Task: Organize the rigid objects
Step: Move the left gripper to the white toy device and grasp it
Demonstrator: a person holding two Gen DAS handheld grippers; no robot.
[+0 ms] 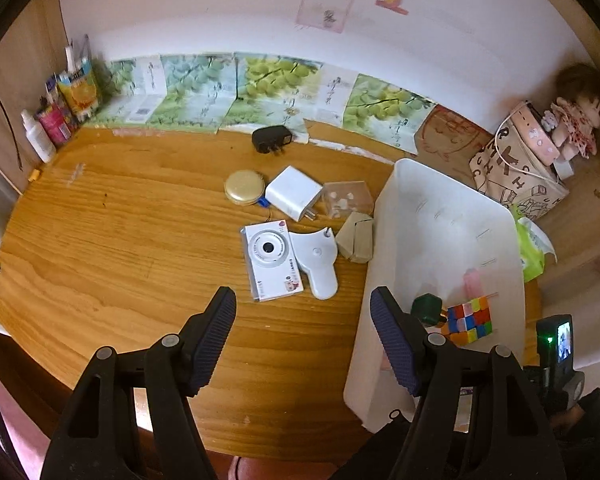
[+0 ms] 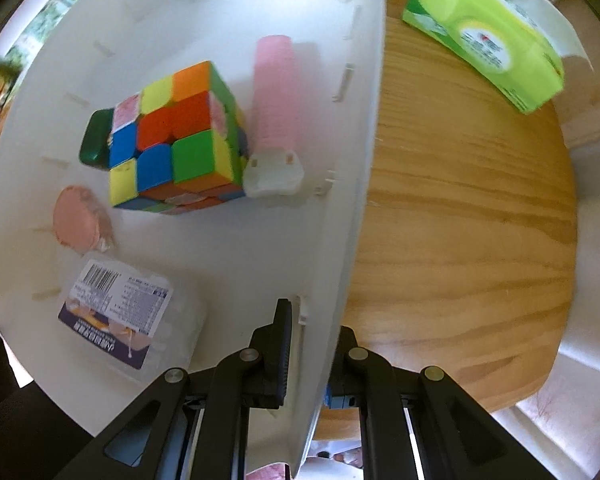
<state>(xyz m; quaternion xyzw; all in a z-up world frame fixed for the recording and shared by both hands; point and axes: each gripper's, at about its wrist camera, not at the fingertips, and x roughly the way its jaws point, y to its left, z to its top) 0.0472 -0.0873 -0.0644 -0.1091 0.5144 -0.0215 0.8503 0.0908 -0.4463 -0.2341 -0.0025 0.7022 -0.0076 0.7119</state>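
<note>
The right gripper (image 2: 310, 344) is pinched narrow on the side wall of the white plastic storage bin (image 2: 352, 184), one finger inside and one outside, steadying it on the round wooden table (image 2: 472, 220). Inside the bin lie a multicoloured puzzle cube (image 2: 176, 140), a pink cylindrical tube (image 2: 276, 92), a dark green plug (image 2: 96, 136) and a clear labelled box (image 2: 120, 316).

The left gripper (image 1: 304, 340) hangs empty with its jaws about half apart, over bare wood just short of the loose pile. Nearest it is the small white toy camera in a clear sleeve (image 1: 270, 258), touching a white plastic paddle-shaped piece (image 1: 318, 260). The camera looks light and stiff, its sleeve probably slippery; I'd take it across the short sides, clear of the lens. Beyond sit a white charger block (image 1: 294, 192), a round gold tin (image 1: 244, 187) and a black adapter (image 1: 271, 139)
</note>
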